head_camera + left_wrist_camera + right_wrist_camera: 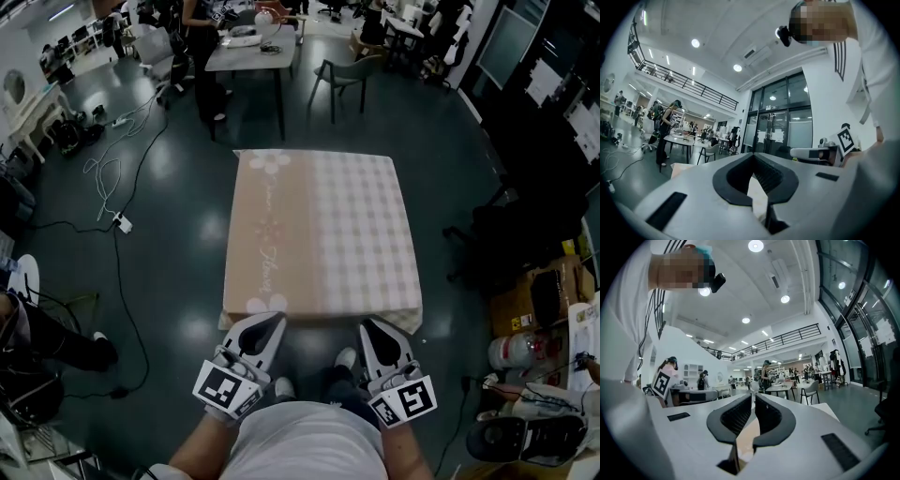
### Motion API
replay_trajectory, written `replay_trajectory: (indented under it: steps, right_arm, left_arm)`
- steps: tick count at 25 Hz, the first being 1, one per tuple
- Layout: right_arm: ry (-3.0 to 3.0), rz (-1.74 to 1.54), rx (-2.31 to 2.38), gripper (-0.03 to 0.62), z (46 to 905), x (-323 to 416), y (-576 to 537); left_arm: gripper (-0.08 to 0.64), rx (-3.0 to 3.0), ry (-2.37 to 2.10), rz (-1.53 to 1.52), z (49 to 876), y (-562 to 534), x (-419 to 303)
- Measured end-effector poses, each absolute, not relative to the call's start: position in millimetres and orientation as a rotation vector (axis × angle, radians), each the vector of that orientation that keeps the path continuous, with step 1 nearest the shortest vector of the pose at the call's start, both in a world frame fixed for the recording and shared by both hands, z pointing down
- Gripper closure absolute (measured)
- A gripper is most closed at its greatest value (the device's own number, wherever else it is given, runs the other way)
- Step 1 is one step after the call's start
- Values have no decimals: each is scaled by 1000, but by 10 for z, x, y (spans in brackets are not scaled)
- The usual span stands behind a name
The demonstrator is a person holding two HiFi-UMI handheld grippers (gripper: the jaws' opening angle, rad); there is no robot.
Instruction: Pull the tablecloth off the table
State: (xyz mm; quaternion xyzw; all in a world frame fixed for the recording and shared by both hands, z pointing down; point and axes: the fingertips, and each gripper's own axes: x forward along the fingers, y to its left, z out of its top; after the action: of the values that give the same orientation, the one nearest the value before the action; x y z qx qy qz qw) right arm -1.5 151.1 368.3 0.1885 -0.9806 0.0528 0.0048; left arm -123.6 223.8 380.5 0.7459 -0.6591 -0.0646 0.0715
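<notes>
A beige and pink checked tablecloth with flower prints covers a small square table in the head view. Its near edge hangs down in front of me. My left gripper is shut on the near left part of that edge. A strip of the tablecloth shows pinched between the left gripper's black pads. My right gripper is shut on the near right part of the edge. In the right gripper view a fold of the tablecloth sits between its closed pads.
Cables and a power strip lie on the dark floor to the left. A grey table and a chair stand beyond, with people near them. Boxes and a white bucket crowd the right side.
</notes>
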Motion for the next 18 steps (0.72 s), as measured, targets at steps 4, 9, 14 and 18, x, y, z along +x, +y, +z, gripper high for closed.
replay_trajectory:
  steps: [4, 9, 14, 18]
  right_arm:
    - [-3072, 180, 569, 557, 3741, -57, 1254]
    - [-3079, 219, 508, 555, 3814, -133, 756]
    - [-3087, 275, 447, 555, 3801, -201, 169]
    - [-3089, 291, 393, 555, 3820, -219, -280]
  left_arm:
    - [549, 2231, -1994, -167, 3854, 2007, -1266]
    - [549, 2169, -2074, -136, 3867, 1609, -1355]
    - [549, 2093, -2128, -65, 3870, 1195, -1417]
    - [548, 1982, -2209, -19, 3898, 893, -1499]
